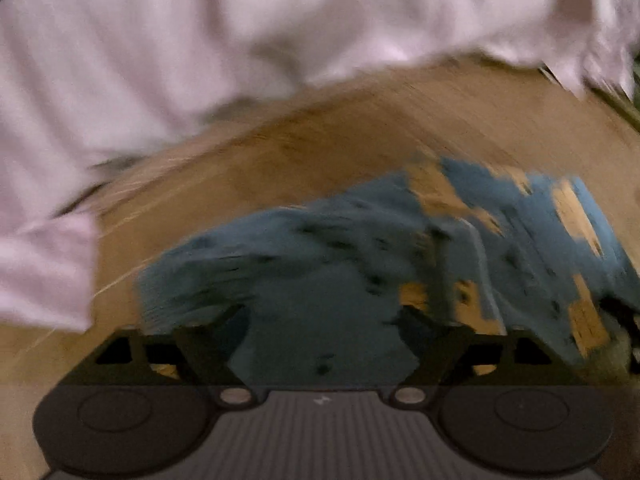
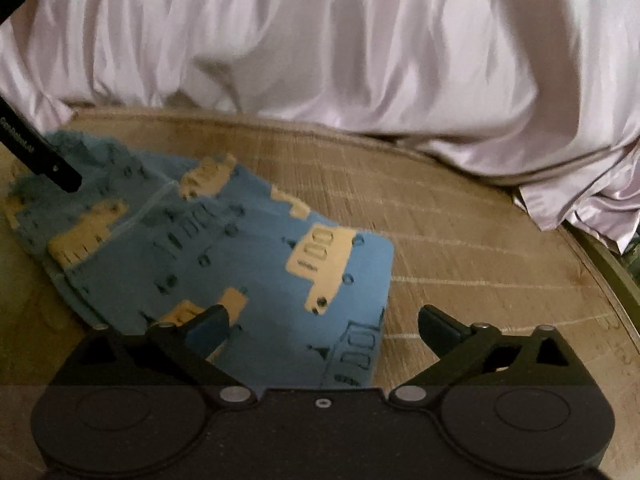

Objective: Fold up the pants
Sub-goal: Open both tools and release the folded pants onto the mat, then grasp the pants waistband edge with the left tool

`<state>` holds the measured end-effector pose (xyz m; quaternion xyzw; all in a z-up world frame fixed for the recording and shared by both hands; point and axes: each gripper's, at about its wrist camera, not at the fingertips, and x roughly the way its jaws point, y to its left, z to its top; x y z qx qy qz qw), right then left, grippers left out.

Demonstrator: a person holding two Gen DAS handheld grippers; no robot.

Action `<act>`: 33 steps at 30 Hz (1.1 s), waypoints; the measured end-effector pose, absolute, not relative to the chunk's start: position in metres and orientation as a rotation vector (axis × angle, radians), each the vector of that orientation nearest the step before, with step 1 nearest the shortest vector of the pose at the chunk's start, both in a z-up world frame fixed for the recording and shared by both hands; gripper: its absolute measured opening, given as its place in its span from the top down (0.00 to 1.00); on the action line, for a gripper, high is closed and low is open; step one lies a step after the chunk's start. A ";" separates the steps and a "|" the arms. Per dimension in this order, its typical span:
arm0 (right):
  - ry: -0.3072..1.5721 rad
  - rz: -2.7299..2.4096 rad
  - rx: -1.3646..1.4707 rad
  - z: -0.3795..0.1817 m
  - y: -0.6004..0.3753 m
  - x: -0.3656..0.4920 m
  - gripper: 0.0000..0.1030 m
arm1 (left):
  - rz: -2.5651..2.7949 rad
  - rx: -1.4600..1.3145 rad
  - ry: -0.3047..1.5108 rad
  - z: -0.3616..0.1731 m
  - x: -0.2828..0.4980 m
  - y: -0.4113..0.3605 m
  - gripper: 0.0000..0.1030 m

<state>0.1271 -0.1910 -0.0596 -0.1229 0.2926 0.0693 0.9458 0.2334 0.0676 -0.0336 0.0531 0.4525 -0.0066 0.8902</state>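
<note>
Small blue pants (image 2: 240,260) with beige truck prints lie folded and rumpled on a round wooden table (image 2: 460,240). My right gripper (image 2: 324,316) hovers open over their near right corner, its left finger above the cloth and its right finger above bare wood. At the far left edge of the pants, a black finger (image 2: 44,156) of the other gripper reaches in. The left wrist view is motion-blurred. There the pants (image 1: 320,280) spread between and beyond the wide-apart fingers of my left gripper (image 1: 320,320), which is open close over them.
A pale lilac satin cloth (image 2: 320,40) hangs in folds behind the table and fills the top of both views, including the left wrist view (image 1: 200,40). Bare wood (image 1: 320,140) shows between it and the pants. The table rim (image 2: 616,280) curves at the right.
</note>
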 end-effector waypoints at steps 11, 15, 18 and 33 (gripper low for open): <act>0.446 0.271 -0.181 -0.039 -0.172 0.080 0.01 | 0.322 -0.262 0.720 -0.029 0.176 0.177 0.11; 0.417 0.298 -0.205 -0.043 -0.161 0.075 0.01 | 0.303 -0.382 0.730 -0.038 0.168 0.193 0.19; 0.414 0.312 -0.208 -0.045 -0.158 0.077 0.01 | 0.279 -0.455 0.758 -0.050 0.171 0.198 0.27; 0.470 0.324 -0.176 -0.064 -0.149 0.106 0.01 | 0.219 -0.468 0.763 -0.066 0.196 0.196 0.77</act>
